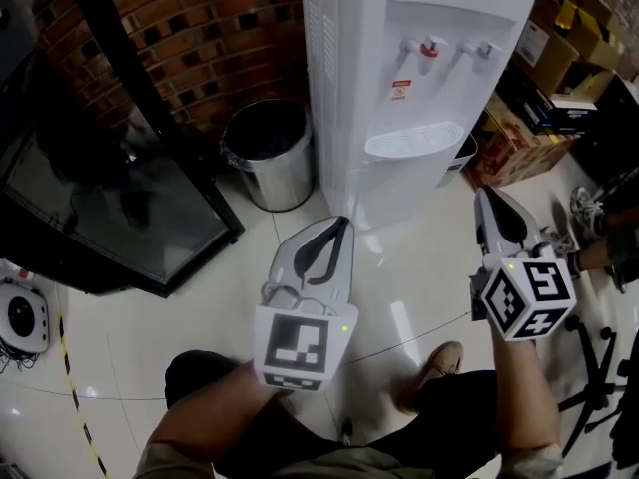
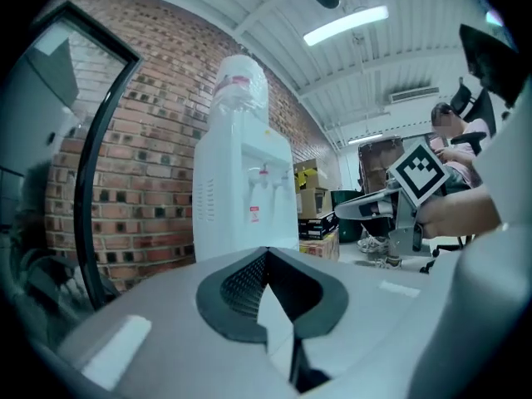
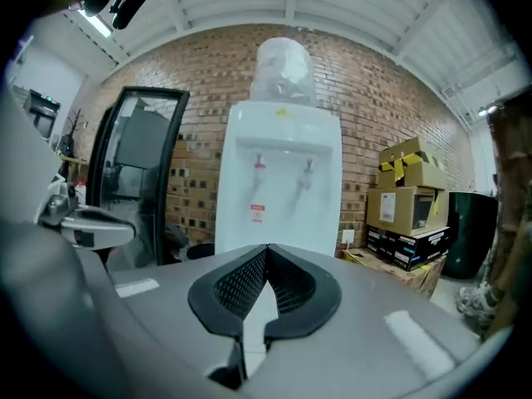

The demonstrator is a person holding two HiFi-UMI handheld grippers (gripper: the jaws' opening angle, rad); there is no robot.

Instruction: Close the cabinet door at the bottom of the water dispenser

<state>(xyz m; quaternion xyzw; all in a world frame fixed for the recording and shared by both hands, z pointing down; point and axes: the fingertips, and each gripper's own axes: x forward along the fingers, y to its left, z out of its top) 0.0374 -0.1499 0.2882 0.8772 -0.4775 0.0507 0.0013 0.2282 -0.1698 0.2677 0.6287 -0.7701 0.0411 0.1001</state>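
The white water dispenser [image 1: 419,78] stands against the brick wall, with a bottle on top in the gripper views [image 3: 281,181]. Its lower cabinet front [image 1: 399,190] looks flush with the body in the head view; in both gripper views the jaws hide it. My left gripper [image 1: 342,225] is held out in front of the dispenser's base, jaws shut with nothing between them [image 2: 266,252]. To its right, off the dispenser's right corner, my right gripper [image 1: 486,197] is also shut and empty [image 3: 268,248]. Neither touches the dispenser.
A steel bin [image 1: 268,153] sits left of the dispenser. A black glass-fronted cabinet [image 1: 110,208] fills the left side. Cardboard boxes [image 1: 519,133] are stacked at the right. A chair base [image 1: 599,367] and another person's shoes [image 1: 584,208] lie near my right hand.
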